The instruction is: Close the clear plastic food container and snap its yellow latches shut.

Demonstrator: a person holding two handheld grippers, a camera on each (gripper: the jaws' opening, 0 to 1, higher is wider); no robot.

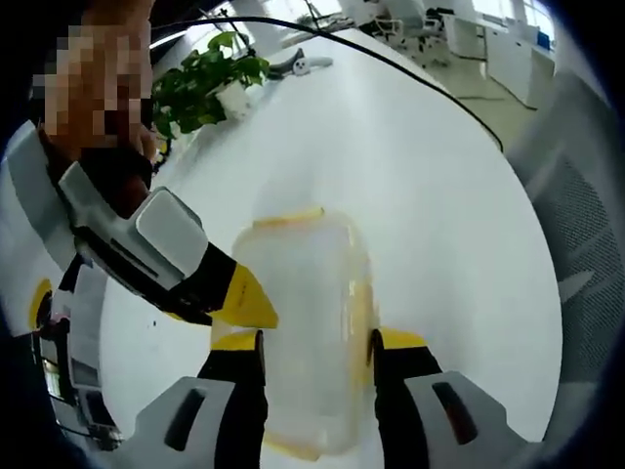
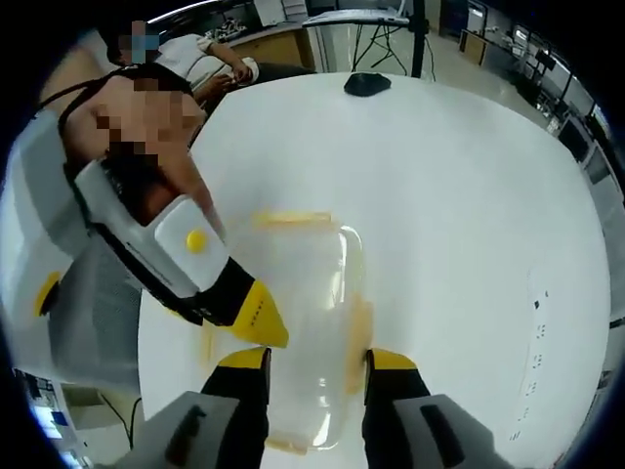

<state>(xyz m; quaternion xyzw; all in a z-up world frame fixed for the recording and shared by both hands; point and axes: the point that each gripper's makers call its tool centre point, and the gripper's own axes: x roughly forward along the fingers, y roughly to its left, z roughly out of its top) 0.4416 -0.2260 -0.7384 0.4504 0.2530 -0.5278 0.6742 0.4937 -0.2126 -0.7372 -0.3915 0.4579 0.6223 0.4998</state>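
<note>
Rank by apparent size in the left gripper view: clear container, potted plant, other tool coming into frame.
1. Clear container and the right tool look close in extent; both sit near the lens, so no firm order between them.
2. Potted plant, smallest, also farthest.

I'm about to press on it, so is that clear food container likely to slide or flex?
The container looks empty, so probably light. It sits on a smooth white table, so it may slide if pushed. Its thin clear plastic walls likely flex somewhat.
</note>
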